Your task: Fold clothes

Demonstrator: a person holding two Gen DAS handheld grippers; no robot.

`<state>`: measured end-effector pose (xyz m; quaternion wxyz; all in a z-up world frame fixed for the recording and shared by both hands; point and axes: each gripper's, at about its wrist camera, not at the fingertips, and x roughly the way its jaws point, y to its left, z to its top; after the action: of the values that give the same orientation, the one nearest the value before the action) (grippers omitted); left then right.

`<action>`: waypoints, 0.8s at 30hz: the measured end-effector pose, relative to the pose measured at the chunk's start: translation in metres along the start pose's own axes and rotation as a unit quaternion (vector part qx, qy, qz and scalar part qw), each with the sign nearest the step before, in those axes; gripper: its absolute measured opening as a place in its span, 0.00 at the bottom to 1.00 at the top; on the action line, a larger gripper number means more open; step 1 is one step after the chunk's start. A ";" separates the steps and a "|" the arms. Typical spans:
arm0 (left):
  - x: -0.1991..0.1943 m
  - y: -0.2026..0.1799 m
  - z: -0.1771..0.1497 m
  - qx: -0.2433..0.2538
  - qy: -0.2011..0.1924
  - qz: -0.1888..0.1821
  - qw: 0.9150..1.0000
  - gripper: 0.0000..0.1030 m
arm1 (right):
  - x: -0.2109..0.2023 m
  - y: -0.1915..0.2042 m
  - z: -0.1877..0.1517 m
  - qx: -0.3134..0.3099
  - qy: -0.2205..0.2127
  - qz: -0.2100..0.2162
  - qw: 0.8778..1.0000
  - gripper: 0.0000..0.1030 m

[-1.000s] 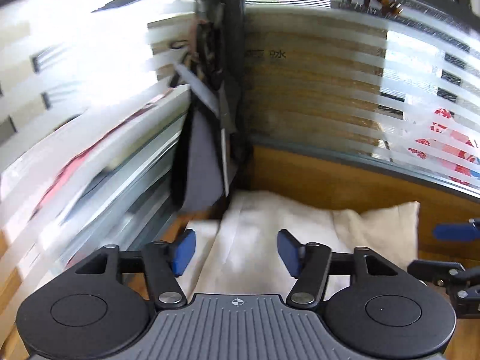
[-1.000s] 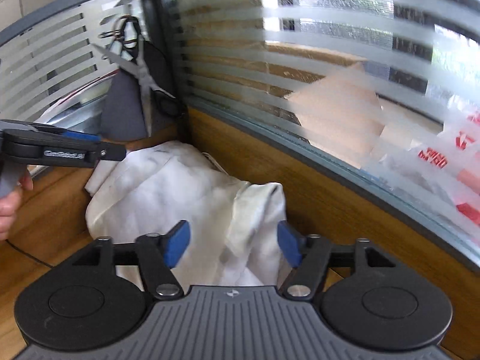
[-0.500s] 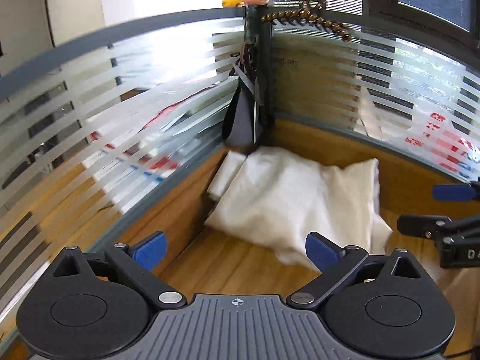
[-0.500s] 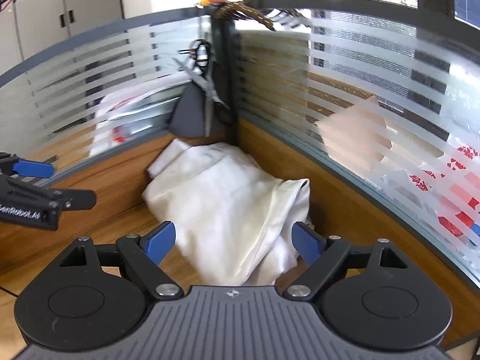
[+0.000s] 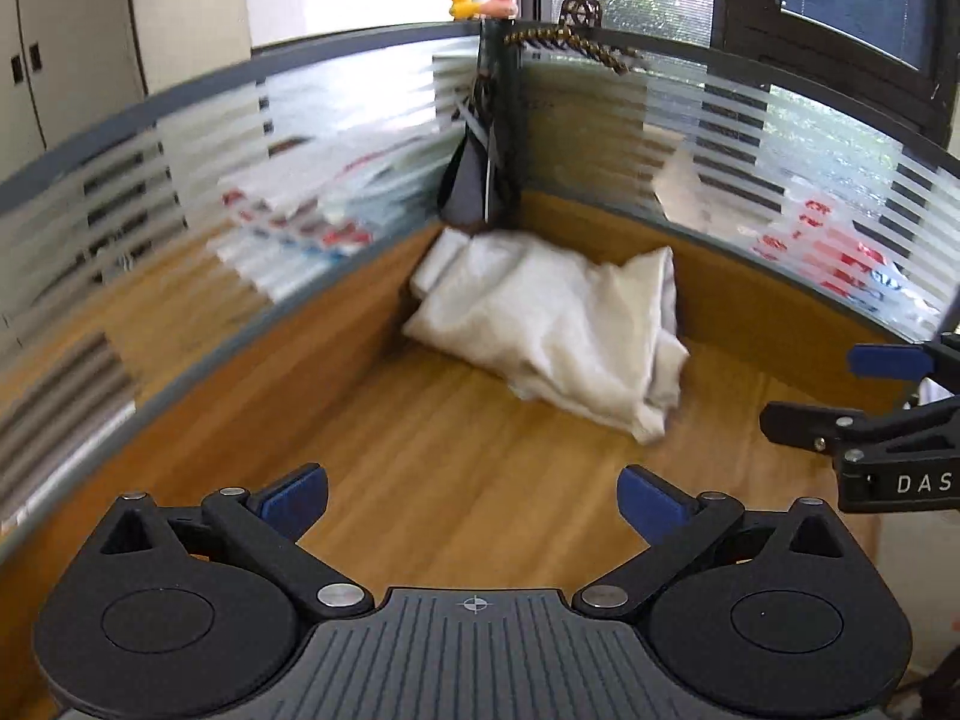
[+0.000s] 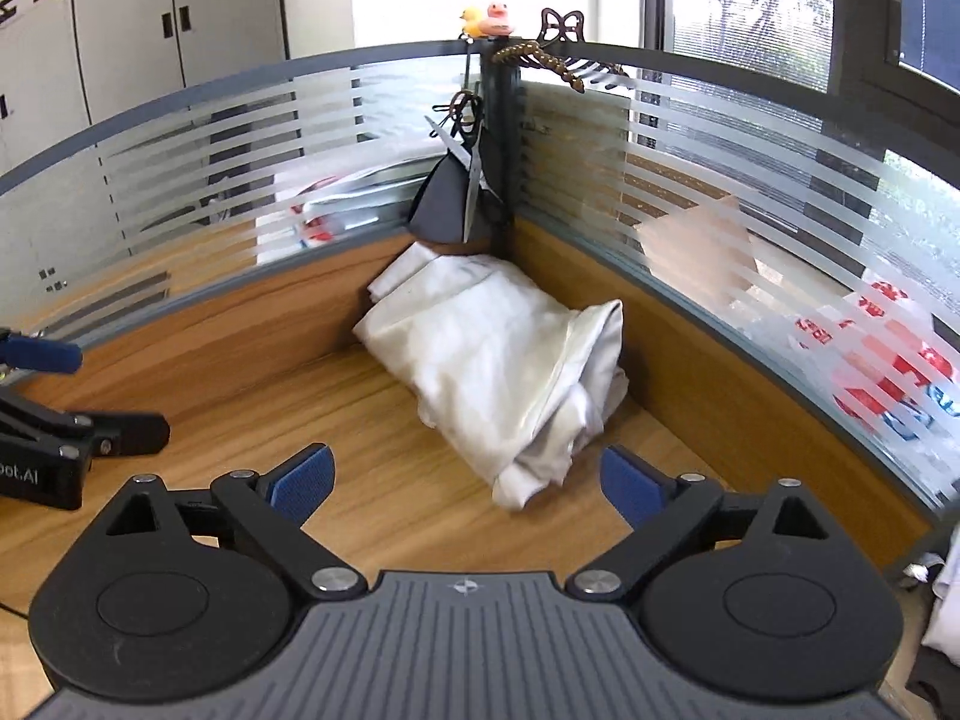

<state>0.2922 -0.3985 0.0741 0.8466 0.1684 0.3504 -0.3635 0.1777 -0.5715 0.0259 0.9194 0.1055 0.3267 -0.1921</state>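
A soft, light white garment (image 6: 498,366), loosely folded and likely to slump, lies in the desk's (image 5: 456,468) far corner against the partitions, best pinched at its near edge; the left gripper (image 5: 474,495) and right gripper (image 6: 468,477) are both spread wide, empty.

Both grippers, left gripper (image 5: 473,501) and right gripper (image 6: 468,483), look identical: matte black linkages, silver screws, blue pads (image 5: 651,504), ribbed grey housing.

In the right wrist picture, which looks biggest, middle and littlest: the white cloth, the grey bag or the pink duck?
1. White folded cloth, biggest.
2. Grey hanging bag.
3. Pink duck, littlest, though it sits farthest away.
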 end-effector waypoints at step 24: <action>-0.087 0.015 -0.104 -0.087 0.018 0.084 0.992 1.00 | -0.082 0.088 -0.085 -0.003 0.011 0.011 1.000 0.99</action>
<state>0.2116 -0.2883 0.0642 0.8790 0.1295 0.3808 -0.2560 0.1093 -0.4418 0.0194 0.9180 0.1086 0.3361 -0.1802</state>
